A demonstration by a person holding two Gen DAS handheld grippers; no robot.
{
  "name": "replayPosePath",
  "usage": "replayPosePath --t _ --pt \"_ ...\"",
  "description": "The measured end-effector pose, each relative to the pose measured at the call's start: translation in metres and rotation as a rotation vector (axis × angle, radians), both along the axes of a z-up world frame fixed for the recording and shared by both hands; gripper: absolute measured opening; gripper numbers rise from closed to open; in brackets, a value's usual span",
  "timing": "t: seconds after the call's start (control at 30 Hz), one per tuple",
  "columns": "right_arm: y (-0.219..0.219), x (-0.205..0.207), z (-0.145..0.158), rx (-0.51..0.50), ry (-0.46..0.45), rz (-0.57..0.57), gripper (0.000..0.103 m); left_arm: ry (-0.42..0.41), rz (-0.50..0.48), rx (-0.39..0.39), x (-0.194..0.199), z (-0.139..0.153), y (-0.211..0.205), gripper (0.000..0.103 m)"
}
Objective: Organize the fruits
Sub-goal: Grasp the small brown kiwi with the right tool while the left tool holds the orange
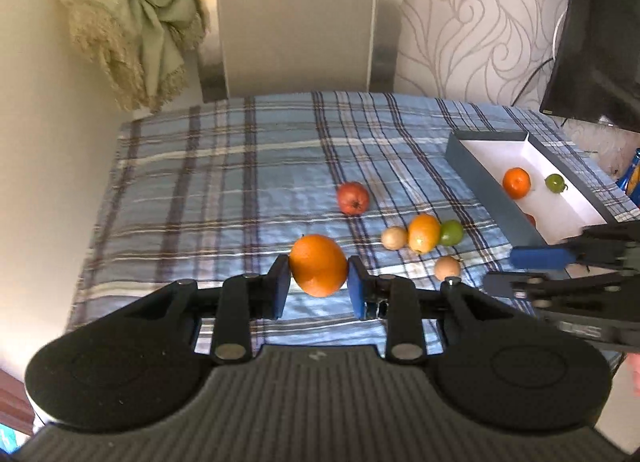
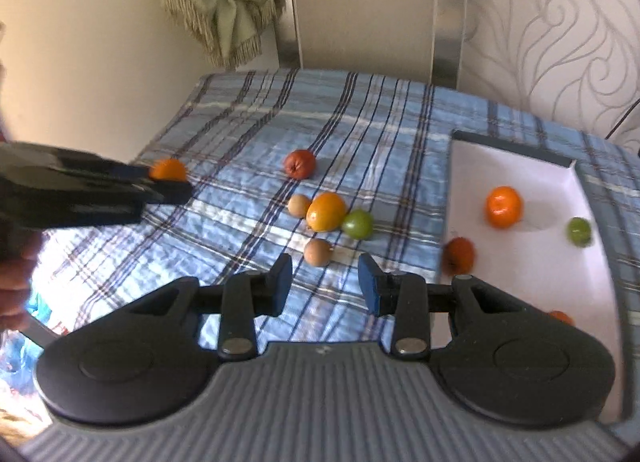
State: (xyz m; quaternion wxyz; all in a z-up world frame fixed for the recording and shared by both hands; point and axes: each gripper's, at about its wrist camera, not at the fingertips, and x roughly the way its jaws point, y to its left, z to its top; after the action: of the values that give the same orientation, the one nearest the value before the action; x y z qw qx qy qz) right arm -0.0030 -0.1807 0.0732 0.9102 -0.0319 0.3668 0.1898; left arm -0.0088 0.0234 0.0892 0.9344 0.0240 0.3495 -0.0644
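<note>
1. We see the left gripper [image 1: 319, 282] clamped on a large orange [image 1: 318, 265]; both blue pads press its sides, and the fruit hangs clear above the cloth.
2. The right gripper [image 2: 325, 282] holds nothing. Its jaws stand apart, and between them only the cloth shows.
3. Just ahead of the right gripper lies a small tan fruit [image 2: 317, 252] on the blue plaid cloth [image 2: 240, 133].
4. A little farther we find a tight group: a yellow-orange citrus [image 2: 326, 211] in the middle, a second tan fruit [image 2: 298, 205] touching it on the left, and a green fruit [image 2: 358, 223] touching it on the right.
5. Behind this group, apart from it, lies a red fruit [image 2: 300, 163], alone.
6. On the right side of the cloth stands a grey box [image 1: 480, 169] with a white inside. In it we see a mandarin [image 2: 503, 206], a small green fruit [image 2: 579, 230] and a reddish fruit [image 2: 459, 254] near the wall; they are well apart from each other.
7. At the far left of the table a fringed pale-green cloth [image 1: 132, 25] hangs by the wall.
</note>
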Motion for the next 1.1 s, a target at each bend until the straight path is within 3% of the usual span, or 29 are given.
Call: replayPosePath --t 0.47,0.6,0.7,0.87,1.1 --pt "0.021 0.039 -0.04 -0.018 0.061 -0.055 0.037 0.02 0.069 0.02 -0.022 0.001 0.04 0.035" --pt "0.025 0.04 -0.041 -0.015 0.056 -0.034 0.026 0.026 0.078 0.019 -0.022 -0.001 0.042 0.035" --pt "0.028 0.037 -0.041 -0.032 0.046 -0.023 0.026 0.025 0.078 0.018 -0.022 -0.002 0.042 0.035" --pt "0.022 0.029 -0.032 -0.03 0.038 -0.022 0.025 0.024 0.075 0.016 -0.02 -0.003 0.037 0.035" --pt "0.009 -0.001 0.007 0.022 -0.01 0.005 0.025 0.013 0.06 0.002 -0.01 -0.002 0.021 0.035"
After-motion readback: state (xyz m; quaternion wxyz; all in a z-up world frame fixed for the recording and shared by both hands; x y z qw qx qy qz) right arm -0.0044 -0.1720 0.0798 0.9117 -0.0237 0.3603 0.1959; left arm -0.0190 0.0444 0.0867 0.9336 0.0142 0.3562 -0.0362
